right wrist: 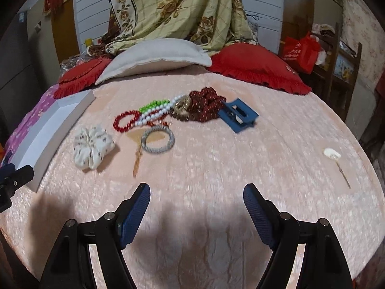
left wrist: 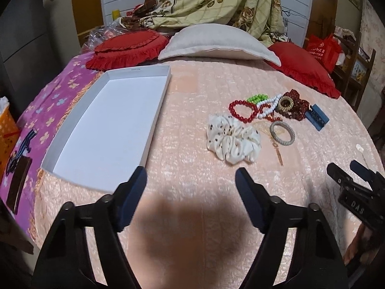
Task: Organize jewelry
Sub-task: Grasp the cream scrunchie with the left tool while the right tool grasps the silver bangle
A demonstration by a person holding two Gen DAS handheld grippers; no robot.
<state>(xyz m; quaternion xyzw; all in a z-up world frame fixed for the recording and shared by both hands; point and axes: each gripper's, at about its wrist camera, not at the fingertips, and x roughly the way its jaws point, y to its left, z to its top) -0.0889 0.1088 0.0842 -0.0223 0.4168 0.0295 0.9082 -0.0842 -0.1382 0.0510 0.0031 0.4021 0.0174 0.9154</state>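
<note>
A pile of jewelry lies on the pink bedspread: a white dotted scrunchie (left wrist: pixel 232 141) (right wrist: pixel 92 145), a red bead bracelet (left wrist: pixel 241 112) (right wrist: pixel 125 120), white beads (right wrist: pixel 156 114), green beads (left wrist: pixel 256 98), a grey woven bangle (left wrist: pixel 282 133) (right wrist: pixel 157 139), a dark red scrunchie (right wrist: pixel 207 107) and a blue hair claw (left wrist: pixel 316 118) (right wrist: pixel 238 115). A white flower hairpin (right wrist: pixel 333 155) lies apart at the right. An empty white box lid (left wrist: pixel 79 149) (right wrist: pixel 45 139) lies to the left. My left gripper (left wrist: pixel 191 173) is open and empty, short of the pile. My right gripper (right wrist: pixel 196 191) is open and empty.
Two red frilled cushions (left wrist: pixel 127 48) (right wrist: pixel 255 67) and a beige pillow (left wrist: pixel 216 43) line the far side of the bed. A floral quilt (right wrist: pixel 178 12) hangs behind. A purple flowered cloth (left wrist: pixel 48 106) covers the bed's left edge. A wooden shelf (right wrist: pixel 341 72) stands at the right.
</note>
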